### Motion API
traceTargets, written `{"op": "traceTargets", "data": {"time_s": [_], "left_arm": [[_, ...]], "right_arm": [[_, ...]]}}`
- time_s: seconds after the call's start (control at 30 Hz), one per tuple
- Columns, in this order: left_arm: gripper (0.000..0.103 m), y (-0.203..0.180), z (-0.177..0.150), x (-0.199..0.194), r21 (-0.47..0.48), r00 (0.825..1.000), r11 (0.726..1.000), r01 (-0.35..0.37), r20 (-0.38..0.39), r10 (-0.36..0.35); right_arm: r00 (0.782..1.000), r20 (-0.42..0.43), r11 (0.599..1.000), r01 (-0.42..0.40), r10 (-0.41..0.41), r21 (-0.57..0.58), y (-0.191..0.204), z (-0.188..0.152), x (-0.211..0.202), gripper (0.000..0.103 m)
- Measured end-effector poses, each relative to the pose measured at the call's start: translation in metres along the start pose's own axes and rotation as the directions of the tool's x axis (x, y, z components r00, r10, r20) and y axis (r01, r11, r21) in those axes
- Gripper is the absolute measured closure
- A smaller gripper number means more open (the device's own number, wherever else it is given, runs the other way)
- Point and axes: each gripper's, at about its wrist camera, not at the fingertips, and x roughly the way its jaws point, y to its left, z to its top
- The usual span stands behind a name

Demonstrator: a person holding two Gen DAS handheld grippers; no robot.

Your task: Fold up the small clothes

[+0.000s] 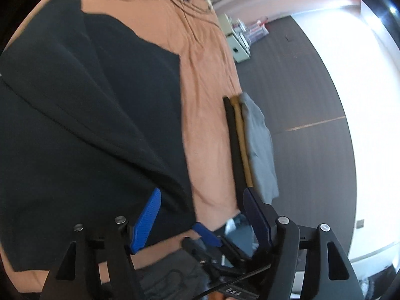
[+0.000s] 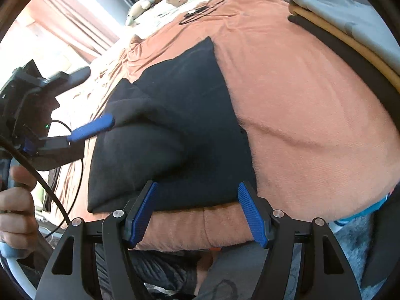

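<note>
- On the orange blanket (image 2: pixel 287 95) lies the black garment (image 2: pixel 190 115), partly folded: one flap is turned over onto the body and bulges up in a soft ridge across the middle.
- Left gripper (image 1: pixel 202 200): jaws stand well apart with nothing clamped; in its own view one blue finger (image 1: pixel 147 221) sits over the garment's near edge, the other over the gap past the blanket's side.
- From the right wrist view, one blue fingertip of the left gripper reaches in from the left and lies right at the folded flap's edge; whether it touches the cloth I cannot tell.
- Right gripper (image 2: pixel 197 187): jaws wide, empty, poised just above the garment's near hem, one finger (image 2: pixel 142 212) on either side of it.
- A hand (image 2: pixel 15 200) grips the left tool's handle at the left edge.
- Folded clothes (image 2: pixel 350 25), grey over tan over black, are stacked at the blanket's far right, well apart from the garment.
</note>
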Motion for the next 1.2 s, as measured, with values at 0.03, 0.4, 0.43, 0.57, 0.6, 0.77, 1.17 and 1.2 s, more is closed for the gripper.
{"op": "traceTargets", "data": {"time_s": [0.03, 0.4, 0.43, 0.57, 0.6, 0.77, 1.17, 1.2], "left_arm": [[0.034, 0.006, 0.000, -0.008, -0.005, 1.000, 1.000, -0.009, 0.009, 0.009], [0.034, 0.071, -0.012, -0.068, -0.076, 0.978, 0.981, -0.177, 0.100, 0.184], [0.035, 0.077, -0.014, -0.072, -0.088, 0.973, 0.977, -0.194, 0.110, 0.204], [0.038, 0.096, -0.023, -0.081, -0.120, 0.965, 0.969, -0.216, 0.125, 0.230], [0.042, 0.099, -0.026, -0.083, -0.125, 0.963, 0.966, -0.225, 0.124, 0.240], [0.060, 0.128, -0.039, -0.088, -0.204, 0.956, 0.949, -0.239, 0.119, 0.267], [0.064, 0.140, -0.056, -0.099, -0.231, 0.940, 0.931, -0.282, 0.125, 0.316], [0.064, 0.141, -0.056, -0.099, -0.231, 0.938, 0.928, -0.291, 0.123, 0.324]], "right_arm": [[1.000, 0.001, 1.000, 0.000, 0.000, -0.010, 0.000, 0.001, 0.002, 0.038], [0.999, -0.028, 0.991, 0.037, -0.041, -0.125, 0.014, 0.024, 0.029, 0.057], [0.998, -0.037, 0.992, 0.038, -0.043, -0.123, 0.014, 0.027, 0.032, 0.064], [0.998, -0.052, 0.993, 0.039, -0.045, -0.110, 0.013, 0.040, 0.041, 0.067], [0.998, -0.053, 0.994, 0.036, -0.042, -0.107, 0.014, 0.042, 0.042, 0.067], [0.994, -0.111, 0.994, 0.002, -0.015, -0.111, 0.016, 0.053, 0.057, 0.096], [0.995, -0.090, 0.998, -0.052, 0.049, -0.028, 0.002, 0.060, 0.029, 0.101], [0.995, -0.088, 0.998, -0.051, 0.048, -0.029, 0.001, 0.058, 0.027, 0.101]]}}
